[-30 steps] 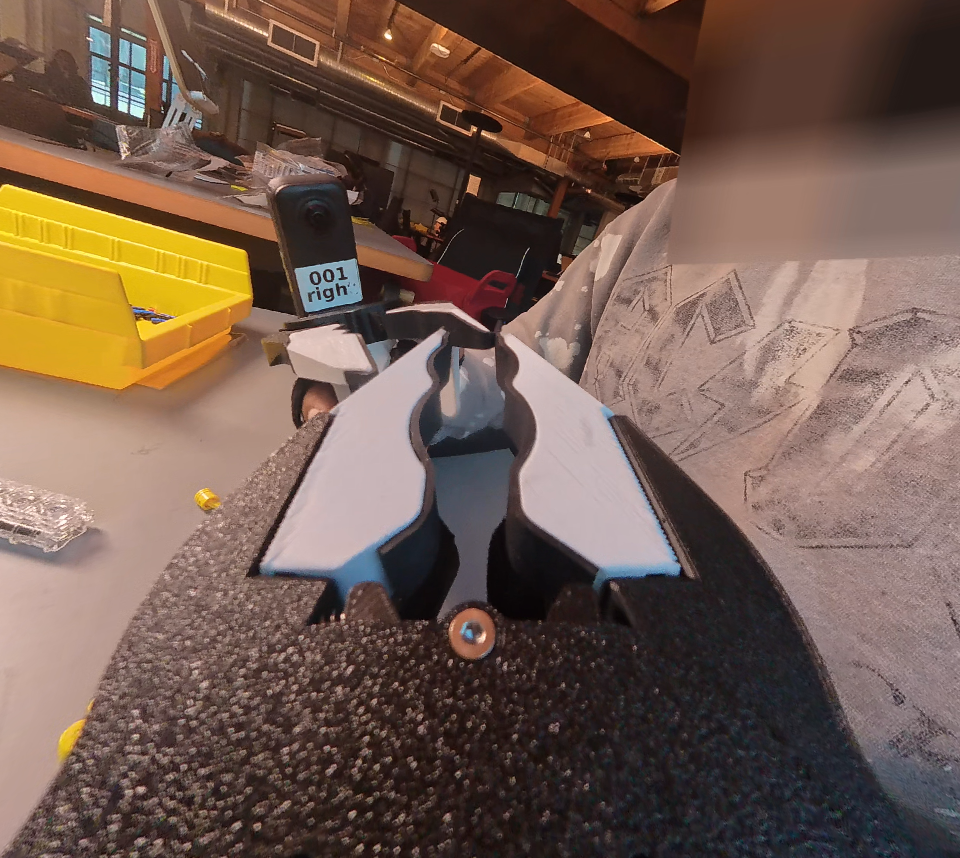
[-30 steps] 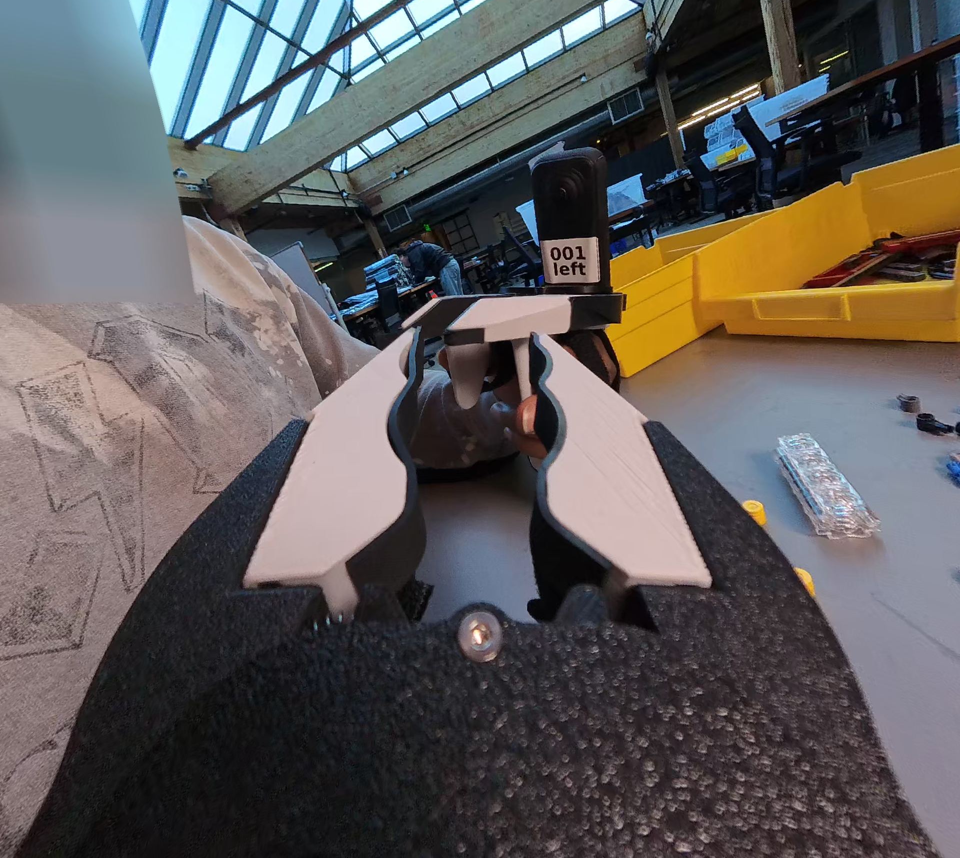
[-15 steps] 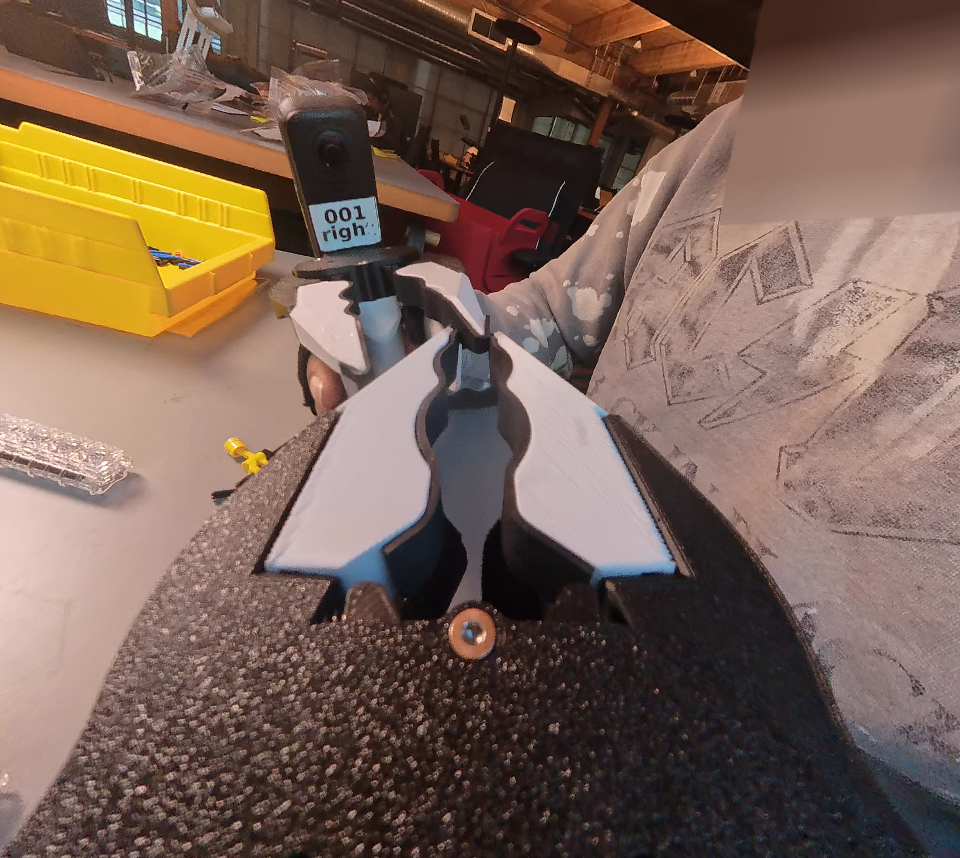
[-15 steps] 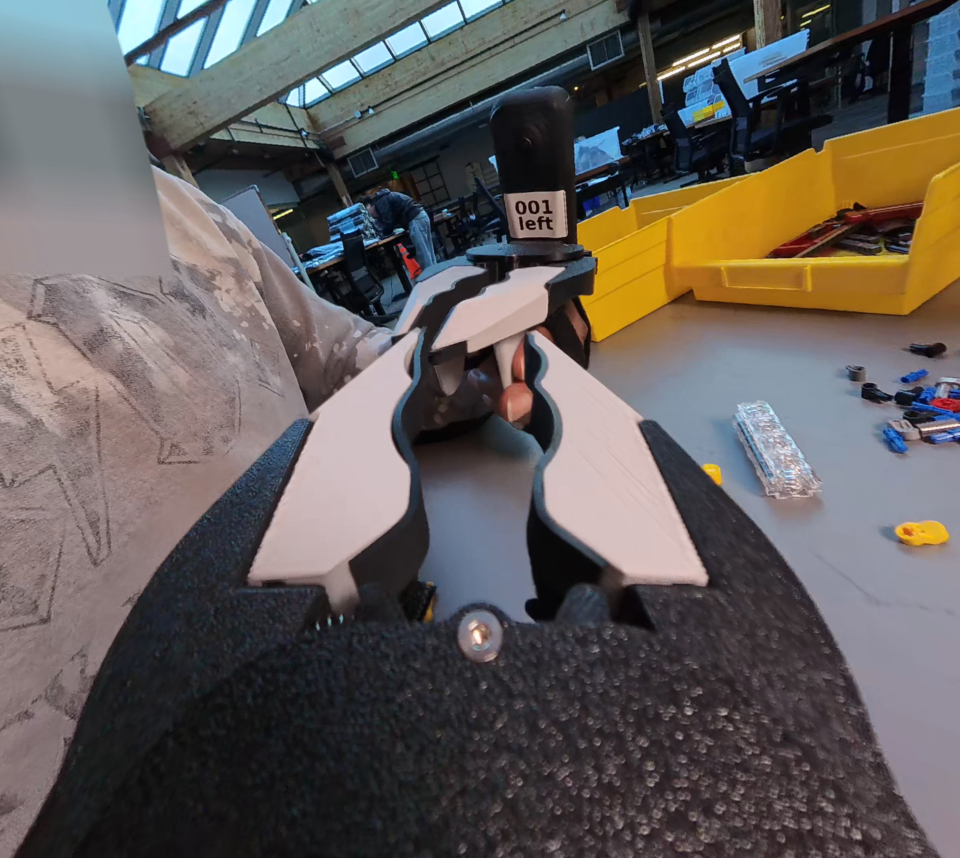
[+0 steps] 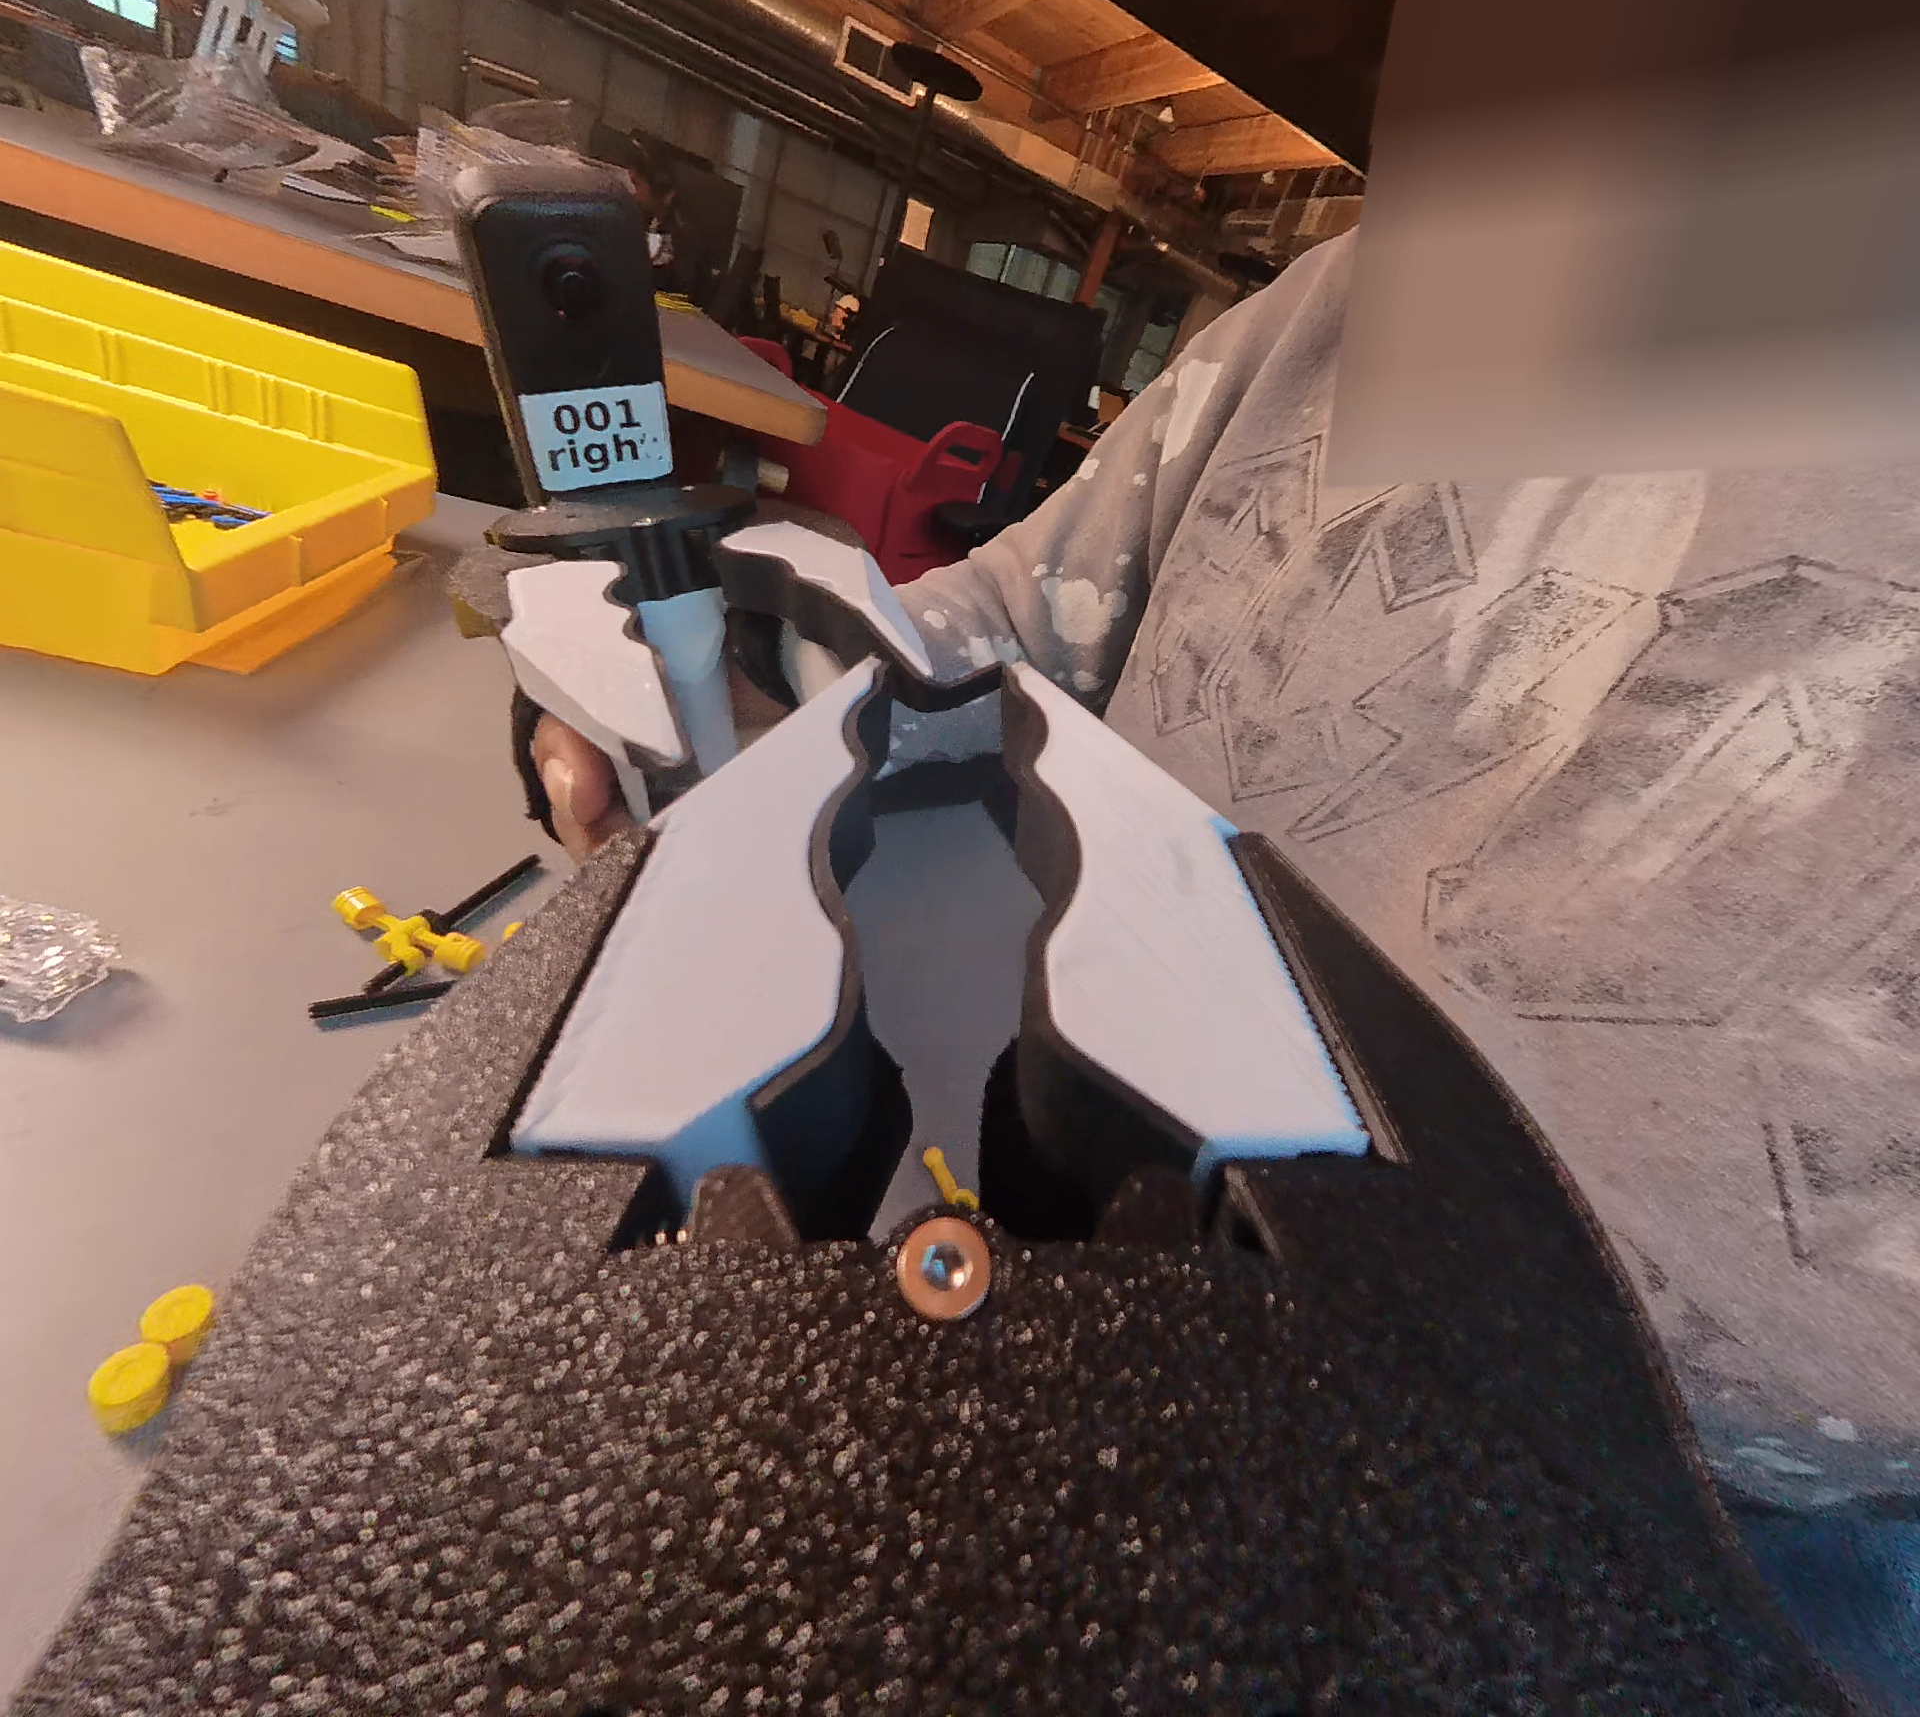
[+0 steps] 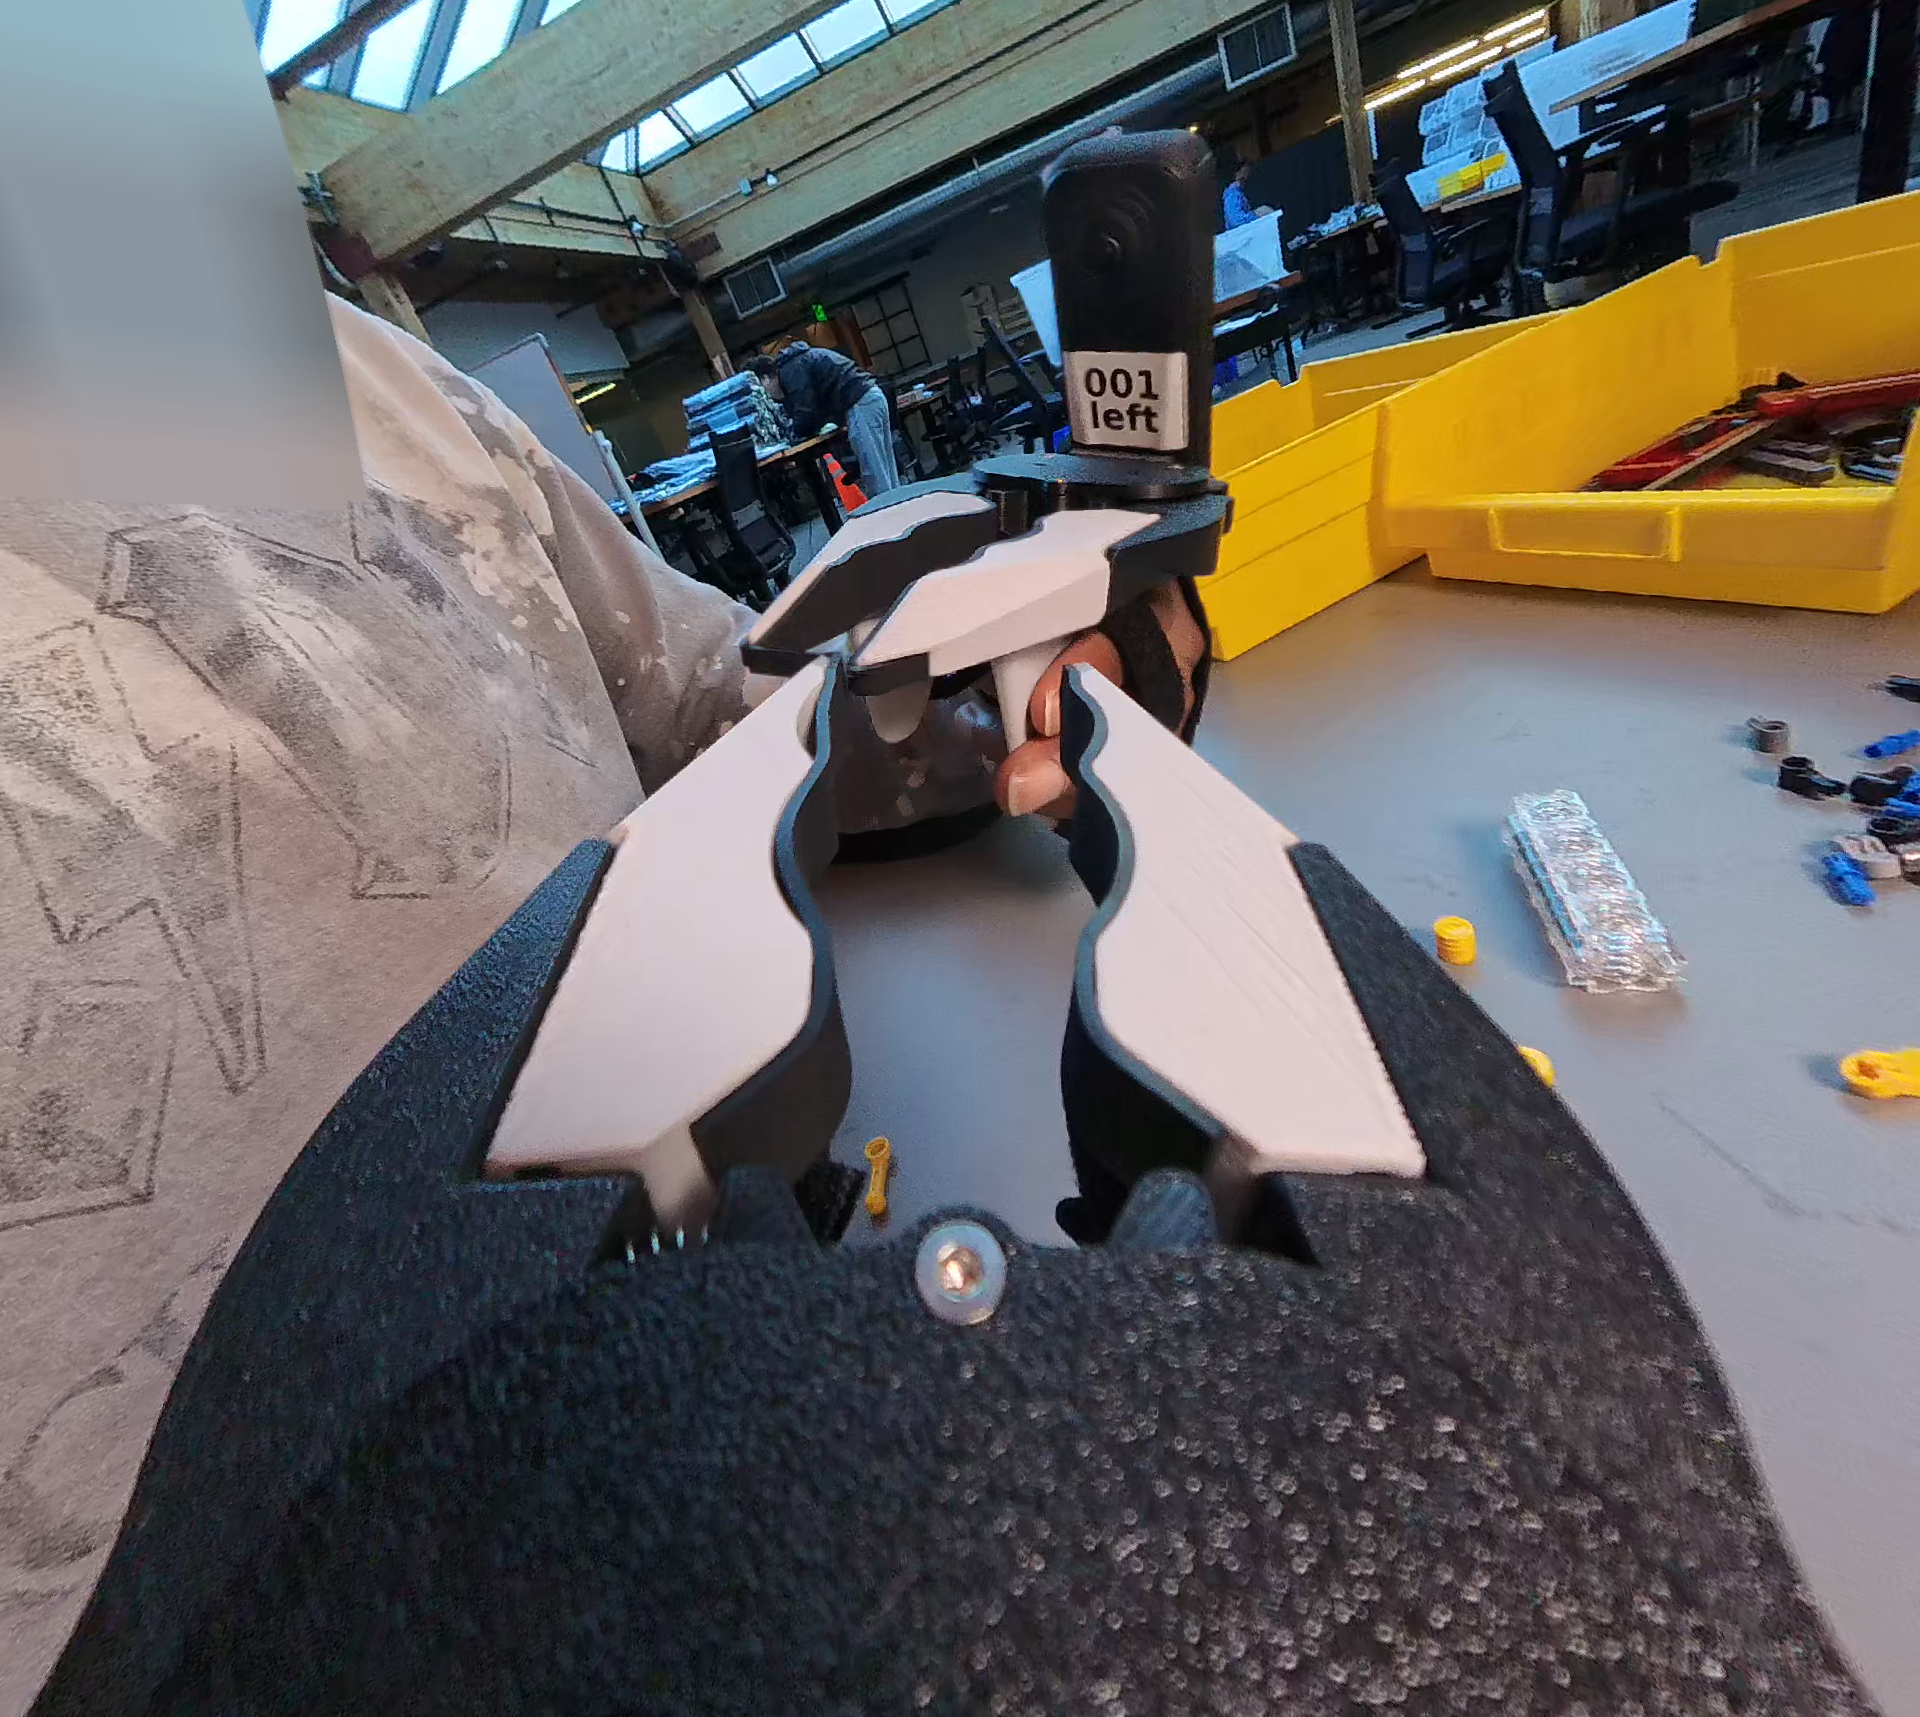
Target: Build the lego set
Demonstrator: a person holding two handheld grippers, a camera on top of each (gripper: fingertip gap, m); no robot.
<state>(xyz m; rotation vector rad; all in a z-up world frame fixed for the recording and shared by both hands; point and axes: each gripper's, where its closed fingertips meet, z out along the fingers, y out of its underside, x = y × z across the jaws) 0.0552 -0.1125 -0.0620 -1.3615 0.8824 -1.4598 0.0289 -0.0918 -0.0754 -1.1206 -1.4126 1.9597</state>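
L gripper [image 5: 940, 711] is empty, jaws apart w/ a clear gap; R gripper [image 6: 951, 701] likewise empty, gap a bit wider; the two face each other tip to tip at frame centre, so they may knock together; a small yellow pin [image 6: 878, 1174] lies on the grey table [image 6: 1558, 732] under the R jaws, low centre, and could get nudged; clear plastic block [image 6: 1590, 904] mid right, yellow bins [image 6: 1621, 514] upper right; loose parts at the right edge are cut off; bin contents hard to make out.
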